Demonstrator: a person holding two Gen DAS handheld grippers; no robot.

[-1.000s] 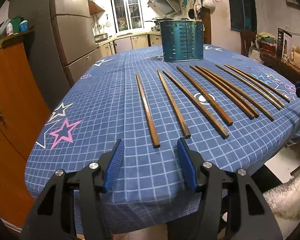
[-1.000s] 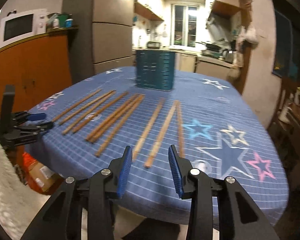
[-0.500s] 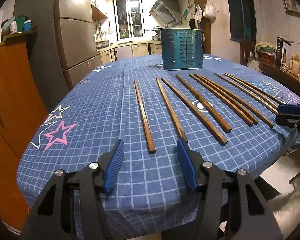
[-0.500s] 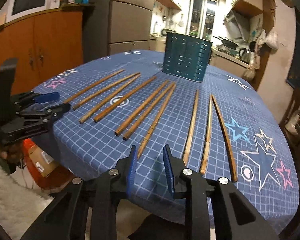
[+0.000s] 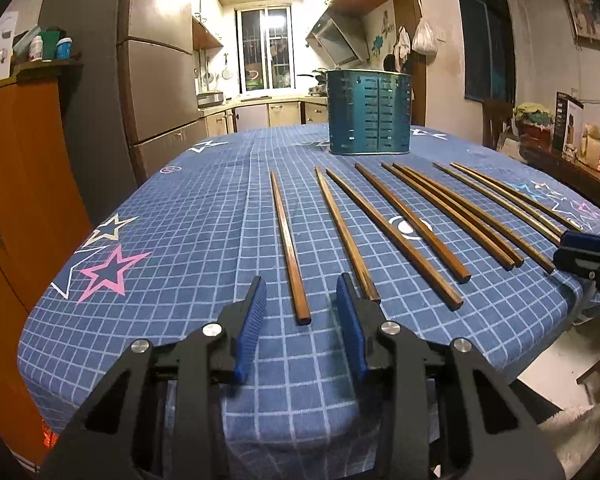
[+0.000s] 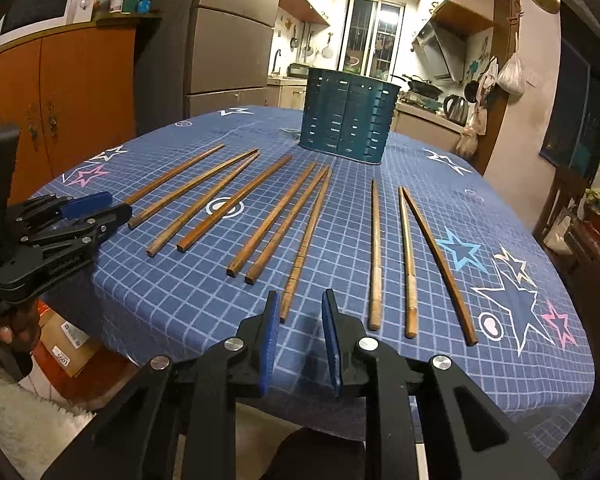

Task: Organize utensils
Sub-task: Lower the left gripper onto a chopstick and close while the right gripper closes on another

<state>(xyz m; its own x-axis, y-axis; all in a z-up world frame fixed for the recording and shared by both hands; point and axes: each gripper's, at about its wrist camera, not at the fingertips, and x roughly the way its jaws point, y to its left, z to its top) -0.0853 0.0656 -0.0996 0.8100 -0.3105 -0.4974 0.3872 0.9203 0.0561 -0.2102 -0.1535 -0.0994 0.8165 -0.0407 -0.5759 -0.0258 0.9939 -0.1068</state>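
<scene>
Blue star-print tablecloth point(image 5: 204, 208) on table. Fridge point(image 5: 156, 92) behind, orange cabinet point(image 6: 80, 92) beside it, microwave point(image 6: 40, 6) on top. Kettle point(image 6: 456, 109) on counter, window point(image 5: 265, 49) at back.

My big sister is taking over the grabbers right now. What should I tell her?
Left gripper: open, empty, its fingers either side of the near end of the leftmost chopstick.
Right gripper: open, empty, just short of the near end of a middle chopstick.
Every chopstick in view lies flat on the blue tablecloth.
The teal holder stands behind them; no chopstick sticks out of its top.
Left: grab each chopstick and drop it in the holder.
</scene>
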